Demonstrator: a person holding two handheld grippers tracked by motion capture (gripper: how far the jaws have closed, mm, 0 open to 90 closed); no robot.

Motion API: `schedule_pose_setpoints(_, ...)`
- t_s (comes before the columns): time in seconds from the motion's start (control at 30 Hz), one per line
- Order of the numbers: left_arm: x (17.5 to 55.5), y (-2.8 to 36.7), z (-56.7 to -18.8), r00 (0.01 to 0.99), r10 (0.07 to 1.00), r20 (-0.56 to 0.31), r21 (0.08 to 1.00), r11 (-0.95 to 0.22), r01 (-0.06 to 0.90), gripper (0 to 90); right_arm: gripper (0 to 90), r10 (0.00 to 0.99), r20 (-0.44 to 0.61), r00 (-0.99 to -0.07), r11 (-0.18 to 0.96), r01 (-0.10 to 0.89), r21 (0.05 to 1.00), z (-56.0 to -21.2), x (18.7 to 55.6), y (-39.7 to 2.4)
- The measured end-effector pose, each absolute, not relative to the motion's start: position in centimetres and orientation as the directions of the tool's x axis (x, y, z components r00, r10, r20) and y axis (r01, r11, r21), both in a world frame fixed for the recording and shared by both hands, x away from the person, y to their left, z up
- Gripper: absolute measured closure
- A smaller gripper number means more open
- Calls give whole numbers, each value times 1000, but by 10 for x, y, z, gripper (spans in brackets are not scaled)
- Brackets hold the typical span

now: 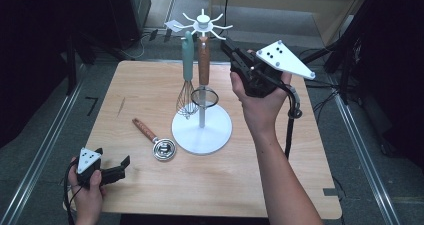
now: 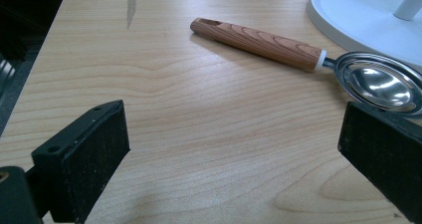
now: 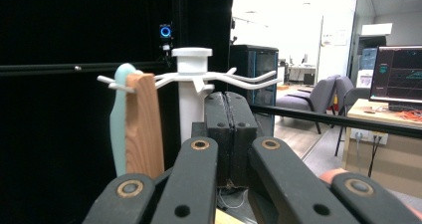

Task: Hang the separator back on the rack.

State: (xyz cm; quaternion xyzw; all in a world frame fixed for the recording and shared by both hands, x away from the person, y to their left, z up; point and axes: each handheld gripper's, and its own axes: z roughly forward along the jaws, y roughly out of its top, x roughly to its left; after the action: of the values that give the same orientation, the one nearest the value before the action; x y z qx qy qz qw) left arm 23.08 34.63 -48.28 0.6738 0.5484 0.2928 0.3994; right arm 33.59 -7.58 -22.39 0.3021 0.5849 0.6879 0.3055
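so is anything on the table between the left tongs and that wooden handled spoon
Nothing visible: bare table lies between the open left tongs and the spoon, which lies flat beside the white stand base.

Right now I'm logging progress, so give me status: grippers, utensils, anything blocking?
Left gripper open, low near table edge. Right gripper shut, empty, beside the rack. Whisk and strainer hung; wood-handled scoop on table. Nothing blocking.

One white utensil stand (image 1: pixel 202 130) sits on one wooden table (image 1: pixel 150 185), with two utensils hanging from its hooks: one whisk with a mint-green handle (image 1: pixel 187 75) and one strainer with a wooden handle (image 1: pixel 203 70). One wood-handled scoop (image 1: pixel 154 139) lies flat on the table, making three utensils altogether. Two handheld grippers are present, one left gripper (image 1: pixel 119 167) and one right gripper (image 1: pixel 231 50).
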Motion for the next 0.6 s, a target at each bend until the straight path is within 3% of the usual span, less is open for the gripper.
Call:
schedule_pose_setpoints(0.37,231,346,-483,224,974,-44,862,-77,500,0,900,795,63,-603,-108,-39,993,-246,336,-93)
schedule_pose_setpoints(0.6,231,346,-483,226,973,-43,862,-77,500,0,846,812,63,-580,-82,-6,997,-272,334,-103)
